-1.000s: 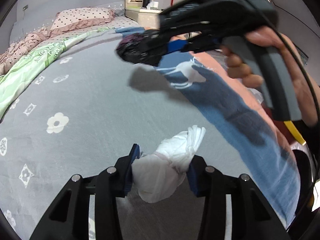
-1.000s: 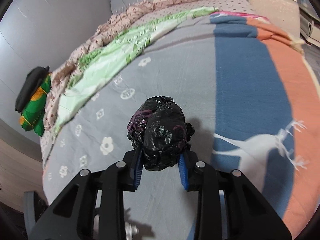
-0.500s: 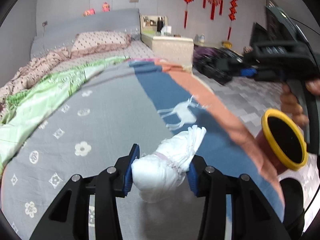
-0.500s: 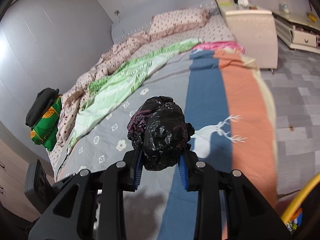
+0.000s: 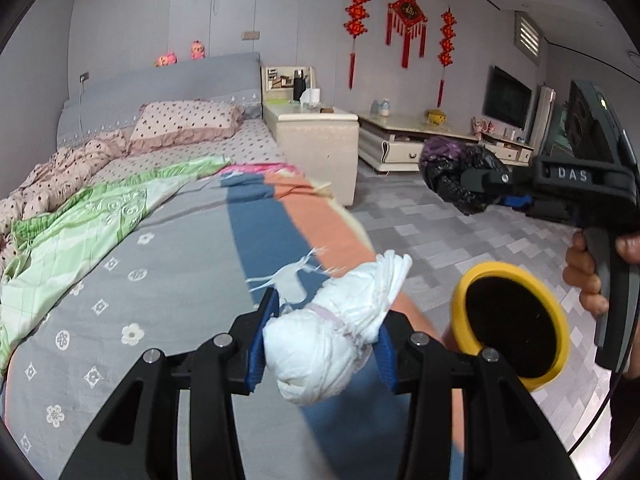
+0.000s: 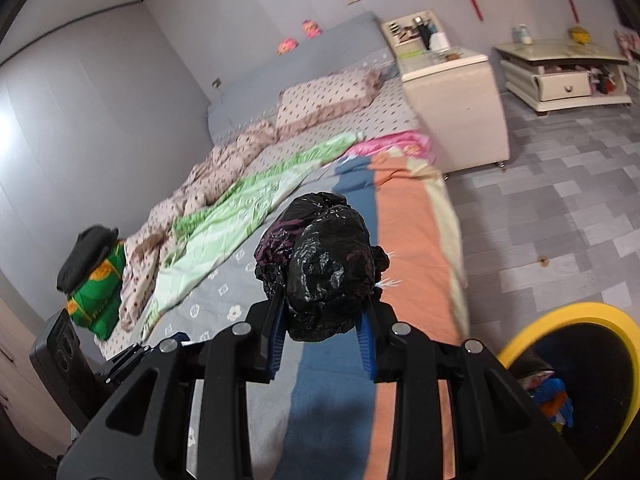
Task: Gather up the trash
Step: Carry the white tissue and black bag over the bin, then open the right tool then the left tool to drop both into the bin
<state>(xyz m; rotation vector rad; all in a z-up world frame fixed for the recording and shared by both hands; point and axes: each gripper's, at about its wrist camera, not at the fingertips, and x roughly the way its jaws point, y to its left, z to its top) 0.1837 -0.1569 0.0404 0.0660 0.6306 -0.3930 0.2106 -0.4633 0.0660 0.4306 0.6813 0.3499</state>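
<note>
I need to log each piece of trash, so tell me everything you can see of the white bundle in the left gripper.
The white bundle looks like crumpled soft paper or a rolled diaper, wadded into a lump with a gathered, pleated end pointing up and right. A faint pinkish band crosses its middle. The left gripper is shut on it, blue pads pressing both sides, holding it in the air above the bed's edge.

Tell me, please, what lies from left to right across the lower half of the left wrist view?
Grey flowered bedspread → white tied trash bundle in the left claw → yellow-rimmed trash bin → right hand on its handle.
</note>
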